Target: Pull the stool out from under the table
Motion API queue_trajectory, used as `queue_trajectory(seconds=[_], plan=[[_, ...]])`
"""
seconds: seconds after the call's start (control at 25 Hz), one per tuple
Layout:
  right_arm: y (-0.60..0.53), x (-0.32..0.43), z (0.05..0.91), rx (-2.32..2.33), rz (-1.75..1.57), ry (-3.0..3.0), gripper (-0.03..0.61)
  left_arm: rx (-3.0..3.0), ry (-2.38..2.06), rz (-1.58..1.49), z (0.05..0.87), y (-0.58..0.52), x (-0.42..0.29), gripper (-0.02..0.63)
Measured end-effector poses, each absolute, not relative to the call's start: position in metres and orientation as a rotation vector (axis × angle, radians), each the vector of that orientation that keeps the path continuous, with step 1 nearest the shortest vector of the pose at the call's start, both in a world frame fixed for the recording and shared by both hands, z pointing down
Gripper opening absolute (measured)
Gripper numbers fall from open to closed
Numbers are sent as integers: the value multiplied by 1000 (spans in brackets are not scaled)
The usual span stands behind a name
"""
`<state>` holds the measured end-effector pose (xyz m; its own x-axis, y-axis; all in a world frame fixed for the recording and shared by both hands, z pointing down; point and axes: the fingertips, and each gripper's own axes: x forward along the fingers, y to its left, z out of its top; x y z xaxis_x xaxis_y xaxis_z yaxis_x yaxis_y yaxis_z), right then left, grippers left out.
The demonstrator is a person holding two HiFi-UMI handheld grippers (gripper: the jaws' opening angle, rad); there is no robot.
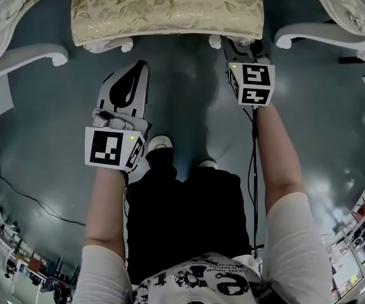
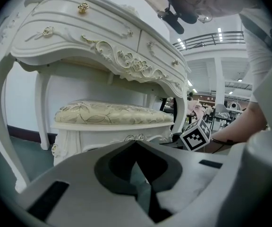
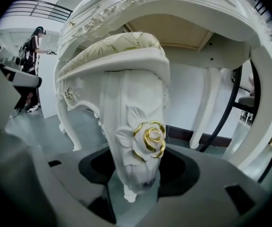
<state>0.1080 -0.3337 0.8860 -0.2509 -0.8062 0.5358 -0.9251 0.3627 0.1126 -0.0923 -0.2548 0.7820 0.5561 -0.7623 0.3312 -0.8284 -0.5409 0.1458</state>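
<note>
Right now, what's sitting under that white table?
A white stool with a gold leaf-patterned cushion, tucked under the table. Whatever lies behind the stool is covered by it.

A thin black cable (image 1: 40,202) lies on the glossy grey-green floor (image 1: 189,87); 1 dark-clothed person (image 3: 32,51) stands far behind.

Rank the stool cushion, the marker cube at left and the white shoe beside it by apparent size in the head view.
1. stool cushion
2. left marker cube, though it is probably nearer the camera
3. white shoe
</note>
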Motion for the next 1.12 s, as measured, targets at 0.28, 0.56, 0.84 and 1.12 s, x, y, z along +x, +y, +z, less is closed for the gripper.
queue_trajectory(seconds=[0.28, 0.56, 0.84, 1.12], plan=[[-324, 106, 886, 1472, 352, -2060, 258, 2457, -1311, 345, 766, -234, -92, 17], [-288, 103, 887, 1474, 409, -2001, 258, 2471, -1280, 379, 759, -196, -83, 17], [-248, 101, 889, 1447, 444, -1977, 258, 2475, -1299, 373, 749, -166, -83, 17], [-183, 103, 889, 1379, 480, -1977, 259, 2491, -1354, 388, 740, -114, -82, 17]])
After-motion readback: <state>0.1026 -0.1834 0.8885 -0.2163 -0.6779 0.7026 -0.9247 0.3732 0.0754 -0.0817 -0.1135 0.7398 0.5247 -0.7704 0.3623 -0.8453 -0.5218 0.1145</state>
